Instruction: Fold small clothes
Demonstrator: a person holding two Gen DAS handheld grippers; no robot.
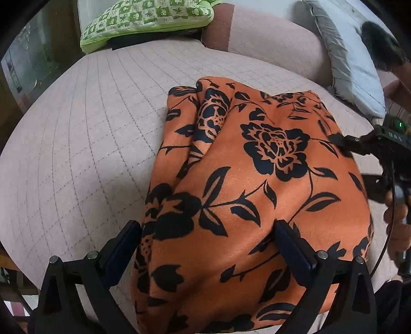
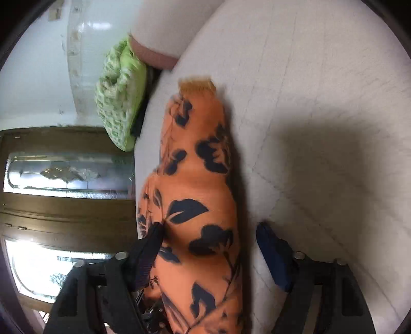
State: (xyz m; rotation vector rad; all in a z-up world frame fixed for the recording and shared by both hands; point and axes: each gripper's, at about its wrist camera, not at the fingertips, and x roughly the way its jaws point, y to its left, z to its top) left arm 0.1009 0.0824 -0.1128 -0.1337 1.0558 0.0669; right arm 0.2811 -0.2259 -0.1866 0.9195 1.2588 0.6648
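An orange garment with black flowers (image 1: 246, 179) lies folded on a beige quilted sofa seat (image 1: 90, 144). My left gripper (image 1: 208, 228) is open, its fingers straddling the garment's near edge, the right finger (image 1: 292, 244) resting on the cloth. My right gripper (image 1: 344, 141) shows at the garment's right edge in the left wrist view. In the right wrist view the right gripper (image 2: 209, 231) is open around the garment (image 2: 197, 185); the left finger (image 2: 150, 244) touches the cloth, and the right finger (image 2: 272, 246) is apart from it over the seat (image 2: 321, 102).
A green patterned cushion (image 1: 146, 20) lies at the seat's far left corner, also in the right wrist view (image 2: 120, 97). A grey-blue pillow (image 1: 352, 69) leans at the far right. The sofa back (image 1: 269, 33) runs behind. A wooden glass-panelled door (image 2: 64, 200) stands beyond the seat edge.
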